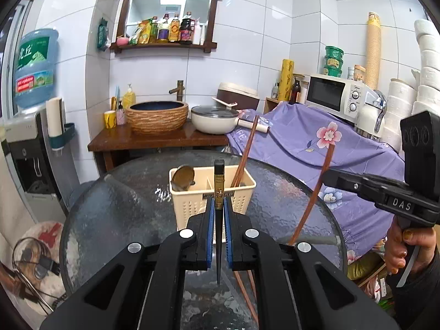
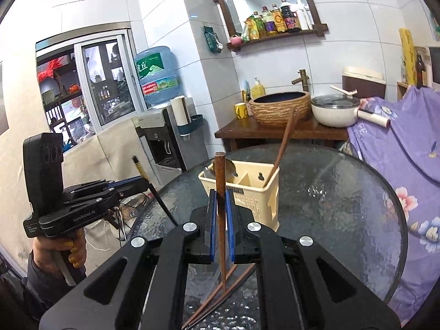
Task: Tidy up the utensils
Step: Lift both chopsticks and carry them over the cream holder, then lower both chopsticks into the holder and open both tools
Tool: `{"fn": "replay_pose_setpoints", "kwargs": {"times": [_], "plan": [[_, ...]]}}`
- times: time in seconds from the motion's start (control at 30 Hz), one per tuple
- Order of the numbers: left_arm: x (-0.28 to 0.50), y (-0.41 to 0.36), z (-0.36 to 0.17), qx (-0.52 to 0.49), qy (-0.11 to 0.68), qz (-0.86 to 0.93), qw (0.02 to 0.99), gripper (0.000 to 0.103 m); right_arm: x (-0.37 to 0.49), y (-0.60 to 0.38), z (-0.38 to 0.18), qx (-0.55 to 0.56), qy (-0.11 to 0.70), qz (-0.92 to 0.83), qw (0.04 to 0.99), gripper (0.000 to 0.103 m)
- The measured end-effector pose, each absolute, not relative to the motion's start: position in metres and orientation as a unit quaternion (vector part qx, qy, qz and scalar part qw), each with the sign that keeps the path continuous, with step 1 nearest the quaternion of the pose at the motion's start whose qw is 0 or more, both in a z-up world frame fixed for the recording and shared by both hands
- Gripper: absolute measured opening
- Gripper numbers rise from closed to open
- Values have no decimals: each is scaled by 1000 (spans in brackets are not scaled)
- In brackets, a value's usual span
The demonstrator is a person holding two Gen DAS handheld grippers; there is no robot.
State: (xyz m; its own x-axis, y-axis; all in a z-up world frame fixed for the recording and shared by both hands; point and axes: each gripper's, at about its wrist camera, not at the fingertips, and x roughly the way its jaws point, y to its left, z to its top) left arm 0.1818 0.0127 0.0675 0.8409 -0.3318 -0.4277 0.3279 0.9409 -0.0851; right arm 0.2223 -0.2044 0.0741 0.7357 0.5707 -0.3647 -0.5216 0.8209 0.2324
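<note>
I have a black chopstick [image 1: 219, 220] pinched upright in my left gripper [image 1: 219, 214], centre of the left view, and a brown wooden chopstick [image 2: 220, 206] pinched upright in my right gripper [image 2: 220, 214], centre of the right view. Just behind both stands the cream utensil basket [image 1: 189, 206] on the round glass bench [image 1: 123, 198], holding a spoon [image 1: 183, 177] in its left compartment and one brown chopstick [image 1: 244, 151] leaning at its right. More brown chopsticks [image 2: 220, 299] lie on the glass at the bottom of the right view.
</note>
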Motion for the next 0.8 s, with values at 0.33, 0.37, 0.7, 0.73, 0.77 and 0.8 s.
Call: {"fn": "replay_pose_setpoints", "kwargs": {"times": [0.33, 0.37, 0.7, 0.73, 0.77, 0.8], "plan": [[197, 10, 112, 7, 192, -178, 965, 7, 250, -196, 129, 57, 189, 313, 929, 7], [199, 10, 119, 6, 188, -180, 966, 7, 254, -196, 138, 59, 183, 315, 929, 7], [245, -2, 200, 18, 124, -150, 981, 7, 296, -186, 208, 47, 125, 277, 952, 7], [252, -3, 203, 18, 123, -147, 981, 7, 300, -185, 210, 46, 121, 273, 953, 7], [259, -4, 203, 18, 123, -143, 982, 7, 307, -185, 210, 43, 118, 267, 956, 7], [267, -5, 201, 18, 124, -137, 983, 7, 312, -184, 209, 42, 118, 262, 957, 7]]}}
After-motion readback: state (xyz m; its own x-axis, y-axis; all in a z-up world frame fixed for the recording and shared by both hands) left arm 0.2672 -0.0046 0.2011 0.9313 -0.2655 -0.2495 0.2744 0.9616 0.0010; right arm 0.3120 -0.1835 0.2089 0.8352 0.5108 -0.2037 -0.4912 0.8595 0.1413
